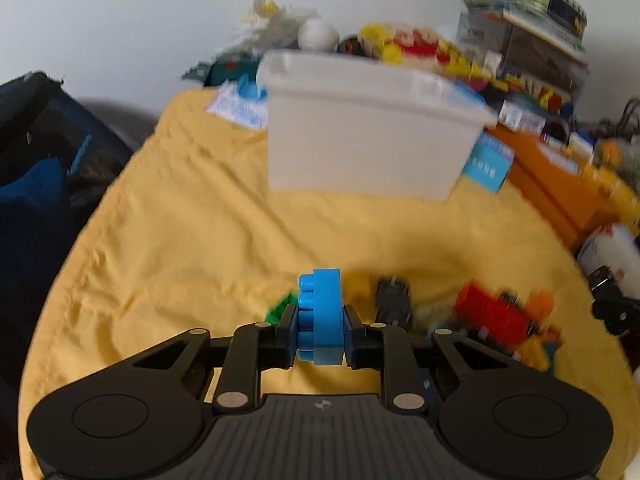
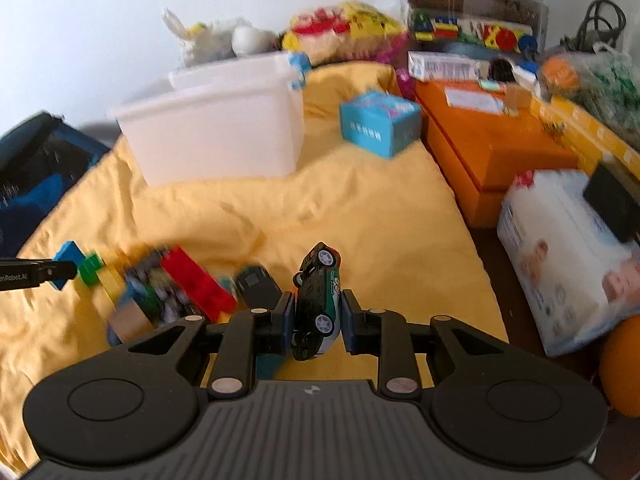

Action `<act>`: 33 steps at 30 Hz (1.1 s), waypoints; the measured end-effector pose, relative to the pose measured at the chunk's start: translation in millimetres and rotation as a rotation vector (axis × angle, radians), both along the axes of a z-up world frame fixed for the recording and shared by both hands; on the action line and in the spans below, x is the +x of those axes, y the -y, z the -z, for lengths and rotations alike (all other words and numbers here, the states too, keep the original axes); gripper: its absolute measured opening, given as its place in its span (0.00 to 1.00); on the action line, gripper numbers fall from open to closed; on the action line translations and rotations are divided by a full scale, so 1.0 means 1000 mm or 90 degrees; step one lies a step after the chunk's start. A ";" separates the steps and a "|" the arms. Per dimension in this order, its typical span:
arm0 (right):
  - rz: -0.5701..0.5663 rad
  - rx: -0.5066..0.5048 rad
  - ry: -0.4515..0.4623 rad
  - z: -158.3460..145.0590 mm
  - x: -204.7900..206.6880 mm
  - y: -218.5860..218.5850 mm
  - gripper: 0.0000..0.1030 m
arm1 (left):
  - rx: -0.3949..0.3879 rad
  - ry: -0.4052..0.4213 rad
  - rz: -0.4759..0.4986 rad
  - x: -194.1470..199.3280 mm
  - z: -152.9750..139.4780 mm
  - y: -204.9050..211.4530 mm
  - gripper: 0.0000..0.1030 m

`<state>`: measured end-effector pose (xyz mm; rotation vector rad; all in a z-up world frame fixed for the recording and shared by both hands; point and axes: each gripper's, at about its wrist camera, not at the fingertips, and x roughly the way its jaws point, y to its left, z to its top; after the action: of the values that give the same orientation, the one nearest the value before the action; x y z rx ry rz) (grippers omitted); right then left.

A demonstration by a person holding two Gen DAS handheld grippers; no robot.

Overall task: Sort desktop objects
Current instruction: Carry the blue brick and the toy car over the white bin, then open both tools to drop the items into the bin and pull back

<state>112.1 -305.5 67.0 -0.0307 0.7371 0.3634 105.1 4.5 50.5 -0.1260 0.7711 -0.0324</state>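
Left claw [image 1: 320,330] clamps one blue brick [image 1: 323,316] at lower centre, lifted over the yellow cloth [image 1: 192,220]. Right claw [image 2: 316,322] pinches one toy car [image 2: 318,300] on its side, wheels facing right, at lower centre. One white bin [image 2: 216,128] sits upper left, one red brick [image 2: 196,280] in the blurry pile lower left. Both claws tilt downward.
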 end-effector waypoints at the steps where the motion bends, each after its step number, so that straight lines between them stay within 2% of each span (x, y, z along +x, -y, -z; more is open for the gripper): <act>1: -0.004 0.011 0.007 -0.007 0.002 -0.003 0.26 | -0.001 0.008 0.000 0.003 -0.009 0.000 0.24; 9: -0.030 0.065 0.076 -0.061 0.030 -0.028 0.26 | -0.007 0.086 -0.009 0.024 -0.073 -0.002 0.24; 16: -0.062 0.085 0.097 -0.093 0.084 -0.061 0.26 | 0.007 0.128 -0.015 0.067 -0.109 -0.007 0.24; 23: -0.080 0.045 0.089 -0.092 0.141 -0.094 0.26 | 0.031 0.134 -0.010 0.128 -0.117 -0.003 0.24; 33: -0.088 -0.015 0.053 -0.073 0.201 -0.128 0.26 | 0.038 0.085 -0.021 0.195 -0.100 -0.006 0.24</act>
<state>312.9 -177.6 139.9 -0.1185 0.6579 0.4833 300.5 10.8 150.4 -0.0785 0.6364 0.0136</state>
